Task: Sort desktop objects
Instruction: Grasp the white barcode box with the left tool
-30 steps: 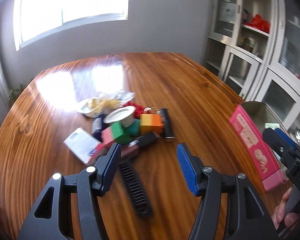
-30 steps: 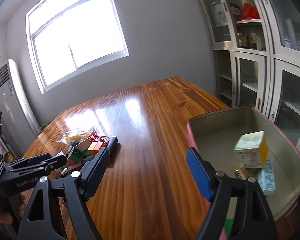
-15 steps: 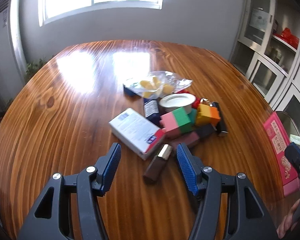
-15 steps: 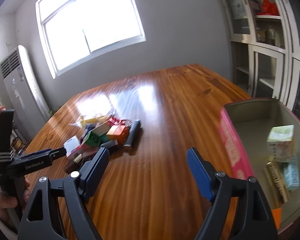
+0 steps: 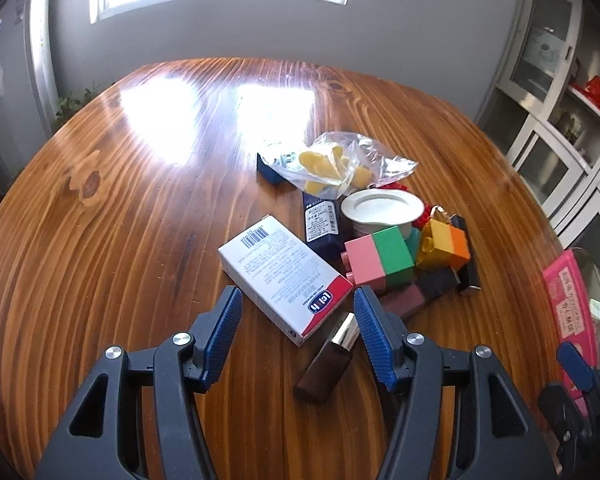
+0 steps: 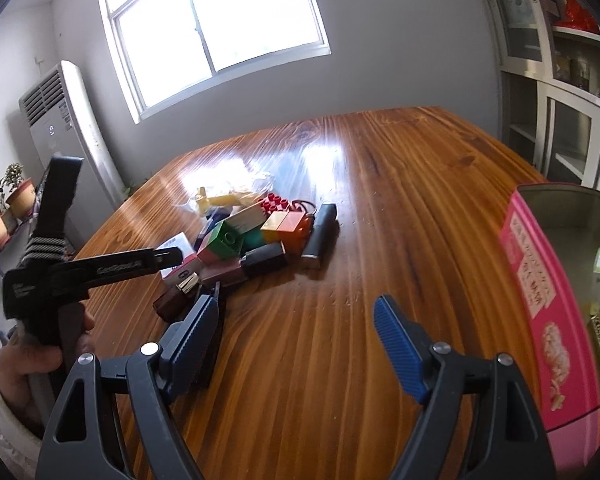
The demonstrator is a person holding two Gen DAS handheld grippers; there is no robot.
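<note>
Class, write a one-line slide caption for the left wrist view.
Open left tongs hover over a white carton and brown bottle beside a clutter pile on the wooden table.

Right hand-held gripper (image 6: 296, 320) open over bare table (image 6: 380, 184); pink tin (image 6: 540, 280) right

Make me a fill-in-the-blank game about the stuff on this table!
1. The clear plastic bag holds pieces coloured ____.
2. The green block is joined to a block coloured ____.
3. The tin on the wooden table has an outer wall coloured ____.
4. The left gripper has jaws that stand ____.

Missing words: yellow; pink; pink; open
</note>
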